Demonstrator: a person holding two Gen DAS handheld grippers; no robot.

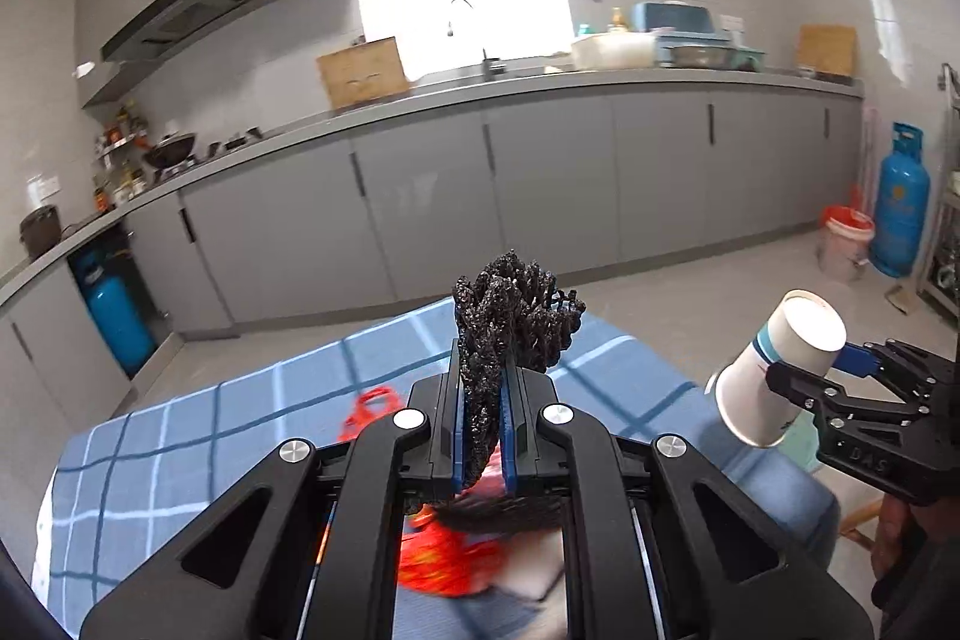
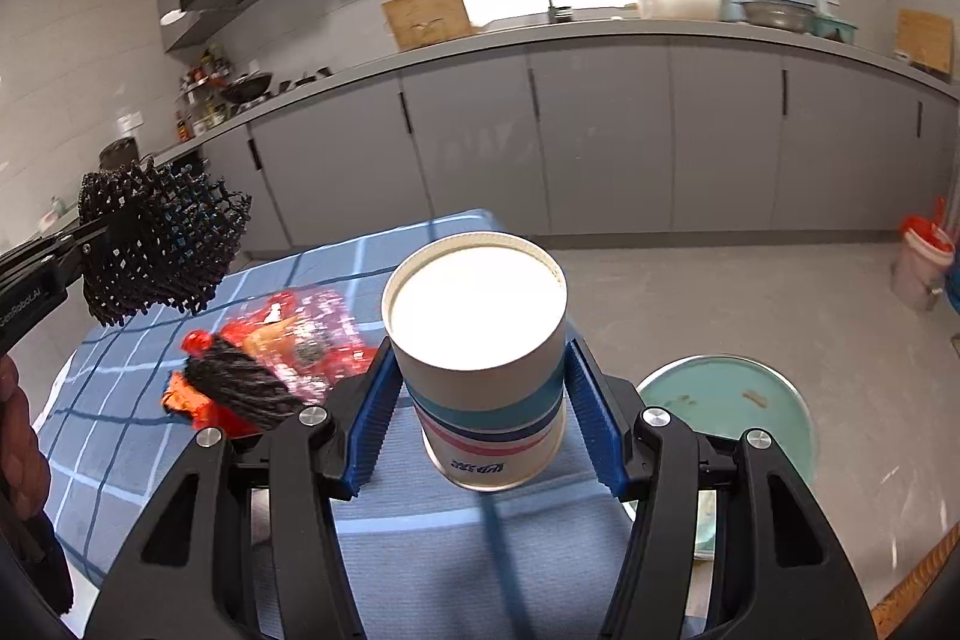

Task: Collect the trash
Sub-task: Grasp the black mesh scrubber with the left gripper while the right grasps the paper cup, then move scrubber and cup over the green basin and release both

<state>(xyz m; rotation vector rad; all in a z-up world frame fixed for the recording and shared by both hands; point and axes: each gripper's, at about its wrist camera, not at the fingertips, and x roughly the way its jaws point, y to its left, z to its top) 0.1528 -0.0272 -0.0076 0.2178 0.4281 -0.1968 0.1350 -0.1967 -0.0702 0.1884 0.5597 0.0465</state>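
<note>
My left gripper (image 1: 483,400) is shut on a black foam net (image 1: 510,322), held above the blue checked tablecloth (image 1: 180,436); the net also shows in the right wrist view (image 2: 156,244). My right gripper (image 2: 480,394) is shut on a white paper cup (image 2: 480,340) with blue and pink bands, bottom toward the camera; the cup also shows in the left wrist view (image 1: 774,370). A red plastic bag (image 2: 300,340) and a second black net (image 2: 240,388) lie on the cloth, left of the cup.
A teal round bin (image 2: 732,400) stands on the floor right of the table. Grey kitchen cabinets (image 1: 480,196) run along the far wall. A blue gas cylinder (image 1: 900,202) and a white bucket (image 1: 843,238) stand at the right.
</note>
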